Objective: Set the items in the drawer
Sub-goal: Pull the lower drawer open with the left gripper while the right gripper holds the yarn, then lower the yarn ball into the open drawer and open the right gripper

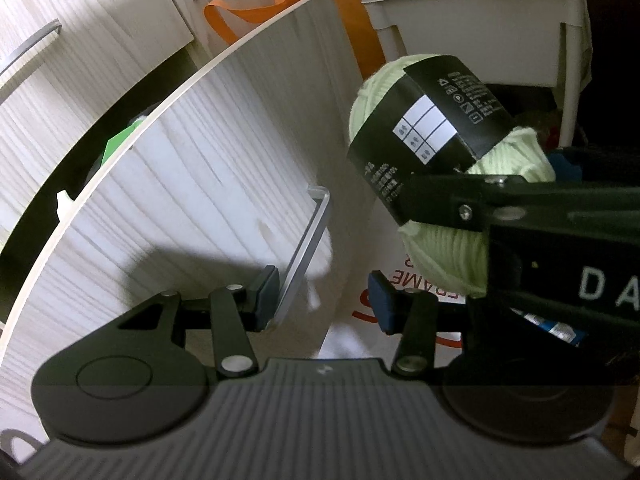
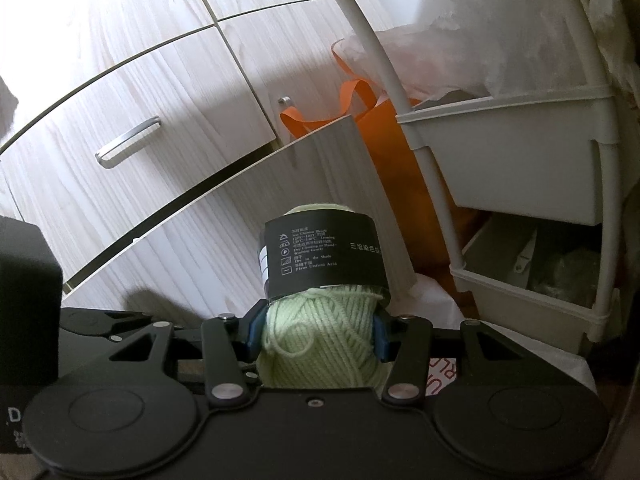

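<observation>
My right tool [image 2: 316, 330] clamps green yarn ball [image 2: 320, 344]; left tool [image 1: 324, 300] wide at handle [image 1: 304, 252] of open drawer [image 1: 180, 184]. Orange bag [image 2: 396, 152], white rack [image 2: 520, 168] beside drawer.

Drawer interior [image 1: 100, 136] mostly hidden behind its front panel; only dark gap and a green scrap show, contents can't be ID'd. Yarn ball [image 2: 320, 344]: lower part hidden behind gripper body, far end under black label. Red lettering on white bag [image 2: 440, 380] cut off, unreadable. Lower rack bin [image 2: 560, 272] contents too dim to ID.
</observation>
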Demonstrator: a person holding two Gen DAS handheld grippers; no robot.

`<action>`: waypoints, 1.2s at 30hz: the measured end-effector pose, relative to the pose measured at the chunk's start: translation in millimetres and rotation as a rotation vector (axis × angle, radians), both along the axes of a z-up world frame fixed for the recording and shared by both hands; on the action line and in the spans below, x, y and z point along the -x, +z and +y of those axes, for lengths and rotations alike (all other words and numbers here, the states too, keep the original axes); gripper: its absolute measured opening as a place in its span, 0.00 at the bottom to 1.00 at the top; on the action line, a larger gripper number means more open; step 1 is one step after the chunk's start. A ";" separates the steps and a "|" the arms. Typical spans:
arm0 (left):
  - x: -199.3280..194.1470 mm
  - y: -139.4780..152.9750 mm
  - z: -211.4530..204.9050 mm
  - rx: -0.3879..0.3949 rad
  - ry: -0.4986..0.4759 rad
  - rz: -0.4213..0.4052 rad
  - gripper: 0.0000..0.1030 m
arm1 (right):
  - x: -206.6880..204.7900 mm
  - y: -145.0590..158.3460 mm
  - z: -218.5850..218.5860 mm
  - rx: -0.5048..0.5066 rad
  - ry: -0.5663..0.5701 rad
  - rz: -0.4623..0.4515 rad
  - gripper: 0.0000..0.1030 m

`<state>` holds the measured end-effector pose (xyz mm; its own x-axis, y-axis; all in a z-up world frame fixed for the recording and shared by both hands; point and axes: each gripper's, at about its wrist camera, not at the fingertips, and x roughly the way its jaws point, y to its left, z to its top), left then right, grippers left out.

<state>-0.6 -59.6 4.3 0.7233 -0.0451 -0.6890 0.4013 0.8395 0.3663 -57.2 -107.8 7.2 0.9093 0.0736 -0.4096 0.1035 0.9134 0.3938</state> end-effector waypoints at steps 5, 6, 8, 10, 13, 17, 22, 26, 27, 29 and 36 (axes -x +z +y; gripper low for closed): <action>4.4 -3.3 -5.8 -0.073 -0.014 -0.017 0.44 | -0.9 -0.6 2.1 0.004 0.015 -0.004 0.53; 5.6 -4.8 -7.3 -0.090 -0.017 -0.025 0.44 | -0.6 -0.7 2.2 0.004 0.019 -0.004 0.53; 4.3 -1.3 -4.7 -0.074 -0.002 -0.009 0.44 | 0.5 -0.7 1.8 0.007 0.020 -0.004 0.53; 5.0 8.6 2.1 -0.028 0.017 0.008 0.44 | 2.2 0.5 1.4 0.010 0.022 -0.008 0.53; 8.6 25.7 14.3 0.049 0.047 0.023 0.44 | 5.8 4.3 0.8 0.014 0.029 -0.020 0.53; 27.0 42.5 32.5 0.067 0.074 -0.015 0.44 | 5.1 9.9 1.4 0.001 0.035 -0.030 0.54; 52.7 55.4 55.0 0.127 0.073 -0.033 0.44 | 6.3 20.8 9.4 0.012 0.060 -0.061 0.54; 51.4 67.7 64.4 0.203 0.075 -0.055 0.44 | 7.0 35.7 14.8 0.013 0.097 -0.095 0.54; 51.7 72.0 67.4 0.225 0.074 -0.064 0.44 | 6.8 40.8 16.3 0.012 0.108 -0.104 0.54; 55.8 80.5 72.9 0.266 0.076 -0.078 0.44 | 3.6 53.6 21.1 0.016 0.139 -0.121 0.54; 62.6 107.0 104.6 0.325 0.119 -0.139 0.45 | -28.6 103.9 46.0 0.008 0.334 -0.103 0.54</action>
